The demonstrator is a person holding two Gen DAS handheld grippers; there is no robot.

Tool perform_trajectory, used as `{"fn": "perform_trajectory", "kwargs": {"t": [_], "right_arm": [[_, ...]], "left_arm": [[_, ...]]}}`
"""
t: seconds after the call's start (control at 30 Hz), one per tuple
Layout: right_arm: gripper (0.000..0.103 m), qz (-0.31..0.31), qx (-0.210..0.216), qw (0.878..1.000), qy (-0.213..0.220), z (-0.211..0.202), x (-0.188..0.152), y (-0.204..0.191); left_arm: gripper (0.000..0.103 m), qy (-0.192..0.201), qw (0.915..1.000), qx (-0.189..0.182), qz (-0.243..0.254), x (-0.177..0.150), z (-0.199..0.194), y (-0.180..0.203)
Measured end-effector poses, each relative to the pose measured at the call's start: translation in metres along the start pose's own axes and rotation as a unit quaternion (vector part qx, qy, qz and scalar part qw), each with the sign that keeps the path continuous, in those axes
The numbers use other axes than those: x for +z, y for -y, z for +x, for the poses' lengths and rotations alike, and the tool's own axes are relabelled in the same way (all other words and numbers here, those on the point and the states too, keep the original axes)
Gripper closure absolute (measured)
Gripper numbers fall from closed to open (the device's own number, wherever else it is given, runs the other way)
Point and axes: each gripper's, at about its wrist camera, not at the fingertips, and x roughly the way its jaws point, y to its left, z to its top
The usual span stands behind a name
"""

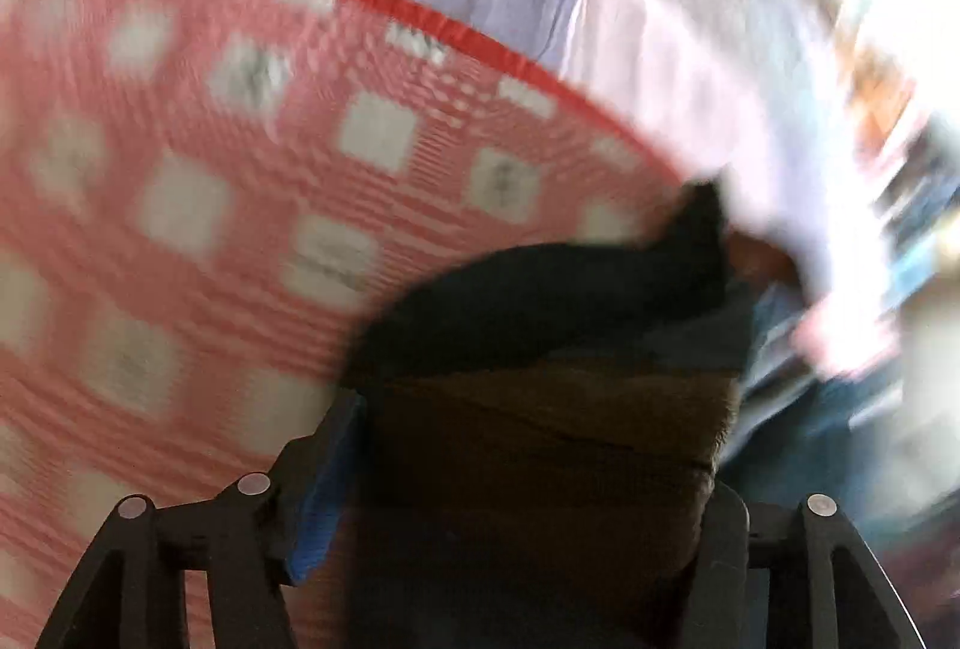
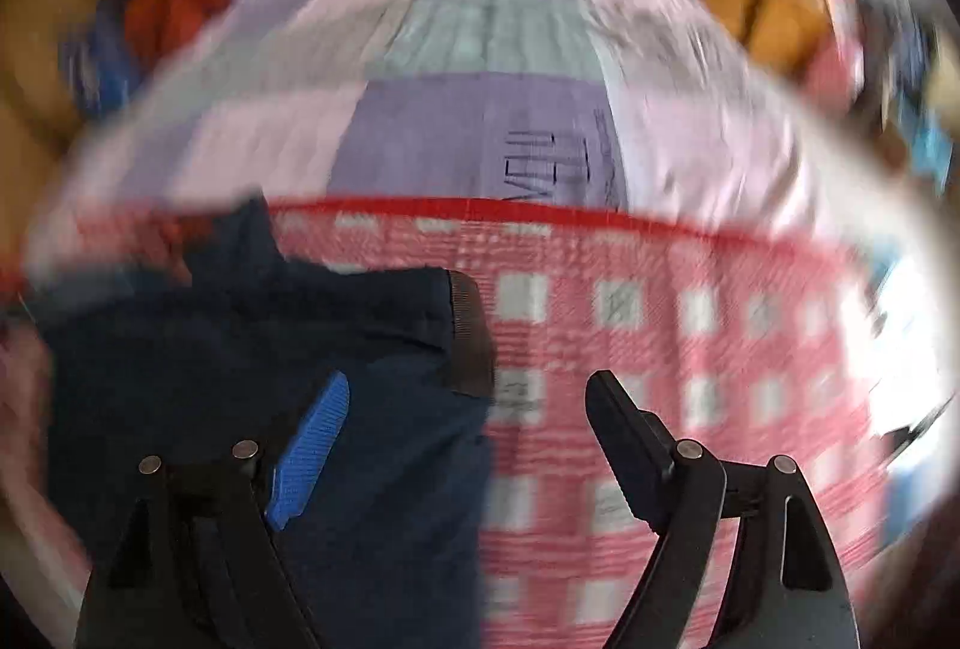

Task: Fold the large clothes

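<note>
We see the left gripper [image 1: 528,469] with the dark navy garment [image 1: 540,313] bunched between its fingers, filling the gap from pad to pad. Our right gripper [image 2: 462,409] stands wide open, holding nothing; the garment [image 2: 240,349] drapes over its left finger only. Beneath lies the red checked cloth [image 2: 660,379], its red edge running across, pastel patchwork bedding [image 2: 480,121] beyond.

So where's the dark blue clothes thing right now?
In the right wrist view the dark blue garment hangs at lower left, draped over the gripper's left finger, in front of the red checked cloth.
</note>
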Motion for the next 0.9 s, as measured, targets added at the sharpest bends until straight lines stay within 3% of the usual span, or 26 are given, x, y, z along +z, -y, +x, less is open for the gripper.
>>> {"fn": "perform_trajectory", "kwargs": {"t": [0.03,0.13,0.17,0.2,0.33,0.37,0.43,0.47,0.53,0.57,0.7,0.83,0.9], "right_arm": [[0.018,0.020,-0.005,1.000,0.012,-0.005,-0.002,0.007],[0.018,-0.014,-0.034,0.998,0.049,-0.021,-0.016,-0.004],[0.018,-0.031,-0.037,0.997,0.054,-0.026,-0.020,-0.010],[0.018,-0.055,-0.038,0.996,0.060,-0.031,-0.028,-0.021],[0.018,-0.125,-0.031,0.989,0.074,-0.041,-0.055,-0.058],[0.018,-0.132,-0.030,0.988,0.077,-0.042,-0.059,-0.062],[0.018,-0.143,-0.020,0.986,0.085,-0.045,-0.072,-0.079],[0.018,-0.142,-0.015,0.986,0.085,-0.043,-0.077,-0.082],[0.018,-0.141,-0.002,0.987,0.075,-0.039,-0.089,-0.094],[0.018,-0.143,0.000,0.987,0.070,-0.034,-0.093,-0.097],[0.018,-0.164,-0.004,0.985,0.050,-0.010,-0.117,-0.126],[0.018,-0.189,-0.023,0.981,0.025,0.029,-0.129,-0.147],[0.018,-0.200,-0.056,0.978,0.014,0.055,-0.129,-0.156]], "left_arm": [[0.038,0.000,0.9995,-0.010,-0.028,0.004,-0.001,-0.004],[0.036,0.016,0.9996,0.013,0.018,0.003,-0.003,0.020],[0.031,0.017,0.9997,0.004,0.015,0.004,-0.004,0.022],[0.026,0.018,0.9997,-0.013,0.002,0.005,-0.006,0.021],[0.023,0.059,0.9921,-0.070,-0.086,0.021,-0.015,0.004],[0.023,0.082,0.9914,-0.061,-0.082,0.024,-0.021,0.009],[0.023,0.127,0.9918,0.009,-0.013,0.023,-0.033,0.034],[0.023,0.146,0.9870,0.057,0.037,0.017,-0.037,0.053],[0.022,0.176,0.9694,0.121,0.122,-0.003,-0.041,0.085],[0.022,0.180,0.9606,0.135,0.163,-0.019,-0.039,0.102],[0.020,0.160,0.9435,0.121,0.264,-0.086,-0.015,0.149],[0.019,0.086,0.9530,0.070,0.282,-0.140,0.042,0.171],[0.019,0.067,0.9503,0.096,0.288,-0.153,0.079,0.174]]}}
